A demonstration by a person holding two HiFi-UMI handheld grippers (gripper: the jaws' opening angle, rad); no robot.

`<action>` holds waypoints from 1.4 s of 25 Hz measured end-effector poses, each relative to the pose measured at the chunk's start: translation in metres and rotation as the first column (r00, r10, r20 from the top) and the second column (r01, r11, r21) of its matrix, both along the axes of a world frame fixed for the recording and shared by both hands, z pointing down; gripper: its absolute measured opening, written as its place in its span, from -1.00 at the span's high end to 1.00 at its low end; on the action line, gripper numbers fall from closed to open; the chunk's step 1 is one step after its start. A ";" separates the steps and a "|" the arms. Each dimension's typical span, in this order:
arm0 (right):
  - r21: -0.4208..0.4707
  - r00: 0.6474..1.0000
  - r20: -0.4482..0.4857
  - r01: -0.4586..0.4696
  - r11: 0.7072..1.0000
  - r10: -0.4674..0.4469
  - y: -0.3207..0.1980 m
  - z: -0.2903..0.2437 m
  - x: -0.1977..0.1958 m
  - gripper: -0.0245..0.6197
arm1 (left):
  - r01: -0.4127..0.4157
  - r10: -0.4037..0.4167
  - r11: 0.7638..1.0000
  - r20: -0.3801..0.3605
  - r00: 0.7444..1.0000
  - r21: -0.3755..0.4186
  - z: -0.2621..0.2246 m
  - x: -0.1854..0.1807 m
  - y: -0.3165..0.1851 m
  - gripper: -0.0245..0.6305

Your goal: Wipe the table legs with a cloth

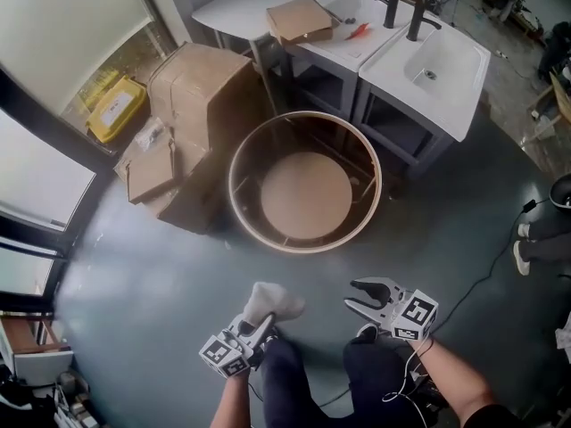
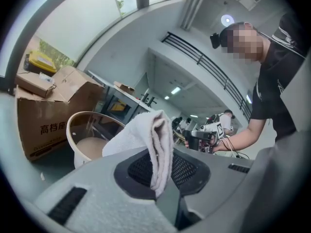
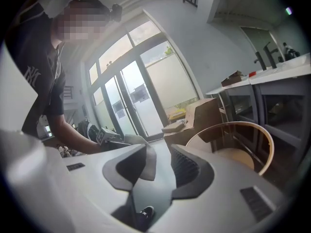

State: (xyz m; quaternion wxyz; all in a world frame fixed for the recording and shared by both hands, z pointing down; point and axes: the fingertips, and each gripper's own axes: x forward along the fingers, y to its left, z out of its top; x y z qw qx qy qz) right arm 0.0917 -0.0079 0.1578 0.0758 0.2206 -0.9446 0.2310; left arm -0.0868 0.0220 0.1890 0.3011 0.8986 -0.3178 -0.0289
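A round table (image 1: pixel 234 163) with a wooden rim and a see-through top stands mid-floor; a lower shelf and thin legs (image 1: pixel 247 188) show through the top. My left gripper (image 1: pixel 261 328) is low, in front of the table and apart from it, shut on a bunched white cloth (image 1: pixel 272 303). In the left gripper view the cloth (image 2: pixel 155 140) hangs folded out of the closed jaws, with the table (image 2: pixel 80 125) beyond on the left. My right gripper (image 1: pixel 351 295) hangs beside it, open and empty. The right gripper view shows its jaws apart (image 3: pixel 163 166) and the table rim (image 3: pixel 265 144) at right.
Large cardboard boxes (image 1: pixel 192 105) lean against the table's left side. A white sink cabinet (image 1: pixel 428 69) and a white table (image 1: pixel 241 3) carrying a small box stand behind it. A yellow crate (image 1: pixel 116 107) sits by the window. A cable (image 1: pixel 491 275) runs along the floor at right.
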 end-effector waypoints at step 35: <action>0.172 0.958 -0.177 0.257 0.951 -0.226 -0.054 0.456 -0.082 0.52 | -0.004 -0.027 0.982 0.161 0.987 0.188 0.452 0.041 -0.082 0.78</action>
